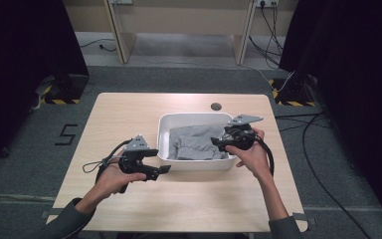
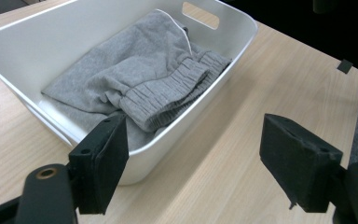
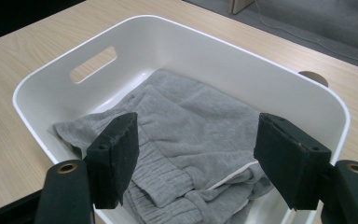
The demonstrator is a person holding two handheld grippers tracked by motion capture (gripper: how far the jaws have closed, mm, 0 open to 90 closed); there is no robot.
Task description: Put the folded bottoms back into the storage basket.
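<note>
Where tongs (image 3: 193,163) gape: folded sweatpants (image 3: 191,135).

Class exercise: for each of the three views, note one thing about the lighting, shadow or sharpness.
High view: even overhead light, dark curtains at both sides, soft overall. Left gripper view: the white tub casts a soft shadow on the table; the left tongs look slightly blurred. Right gripper view: the grey garment is fairly sharp, no glare.
</note>
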